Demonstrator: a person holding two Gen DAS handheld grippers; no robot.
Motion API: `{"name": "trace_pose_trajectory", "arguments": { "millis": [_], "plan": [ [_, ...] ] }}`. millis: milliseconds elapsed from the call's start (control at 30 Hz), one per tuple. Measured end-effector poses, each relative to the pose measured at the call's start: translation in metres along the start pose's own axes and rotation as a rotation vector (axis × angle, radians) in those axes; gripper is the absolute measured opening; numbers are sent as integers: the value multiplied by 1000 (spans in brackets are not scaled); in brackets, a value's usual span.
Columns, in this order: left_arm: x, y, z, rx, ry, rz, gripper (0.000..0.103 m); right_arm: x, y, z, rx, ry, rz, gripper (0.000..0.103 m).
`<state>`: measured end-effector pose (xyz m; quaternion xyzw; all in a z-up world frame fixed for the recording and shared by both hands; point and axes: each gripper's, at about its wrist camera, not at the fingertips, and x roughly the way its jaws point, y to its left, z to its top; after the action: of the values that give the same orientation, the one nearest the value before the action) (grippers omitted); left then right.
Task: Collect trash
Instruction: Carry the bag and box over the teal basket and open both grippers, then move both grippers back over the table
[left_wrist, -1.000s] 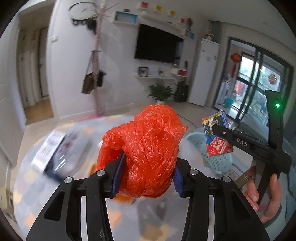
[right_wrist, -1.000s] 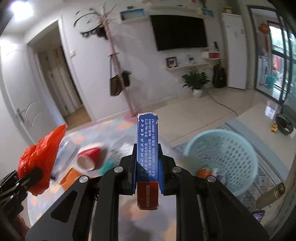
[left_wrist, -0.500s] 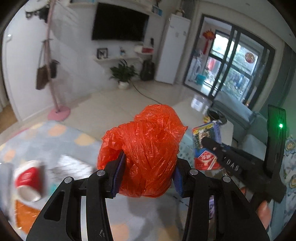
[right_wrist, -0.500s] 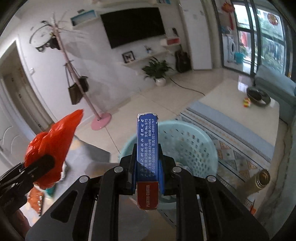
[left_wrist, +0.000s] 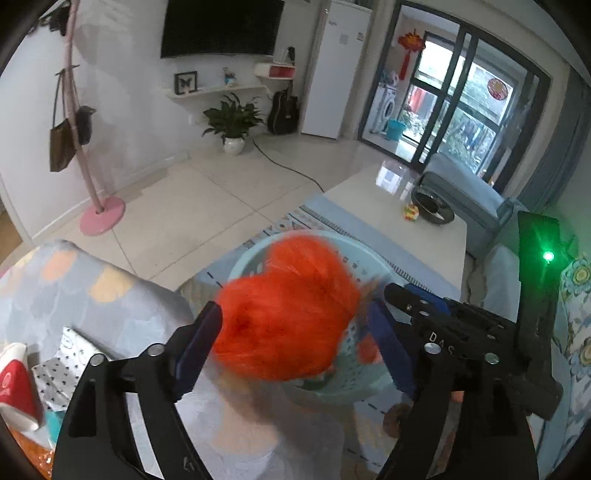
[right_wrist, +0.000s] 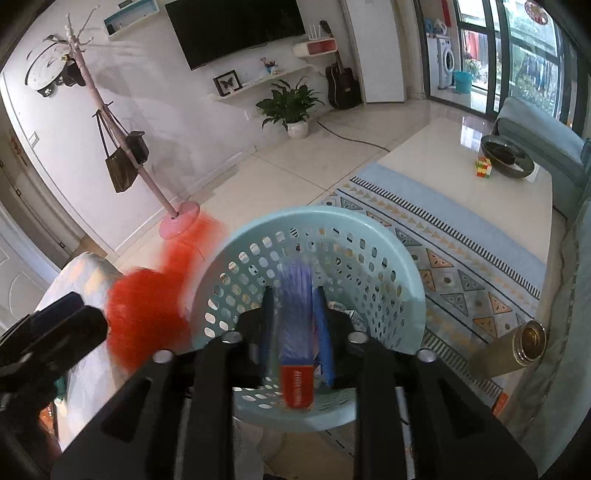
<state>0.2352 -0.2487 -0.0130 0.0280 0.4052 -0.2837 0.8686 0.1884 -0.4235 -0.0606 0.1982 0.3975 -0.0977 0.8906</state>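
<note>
We are in a home's living room: a flat television hangs on the wall above a shelf with a framed picture, a potted plant and a guitar stand on the tiled floor, bags hang from a pink coat stand, and a patterned rug lies by a sofa.

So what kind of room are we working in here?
Most likely a home living room: a wall-mounted TV, a potted plant on the tiled floor, and a patterned rug beside the light blue basket.
</note>
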Motion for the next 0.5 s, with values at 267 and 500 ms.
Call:
{"name": "trace_pose_trajectory", "arguments": {
  "millis": [267,500],
  "plan": [
    [-23,21,-8,-67,-37,-11,80,-19,5,-7,8,-29,1,64],
    [-82,43,-20,-99,-142,28,80,-63,45,-14,-127,-162,-86,73]
  ]
}}
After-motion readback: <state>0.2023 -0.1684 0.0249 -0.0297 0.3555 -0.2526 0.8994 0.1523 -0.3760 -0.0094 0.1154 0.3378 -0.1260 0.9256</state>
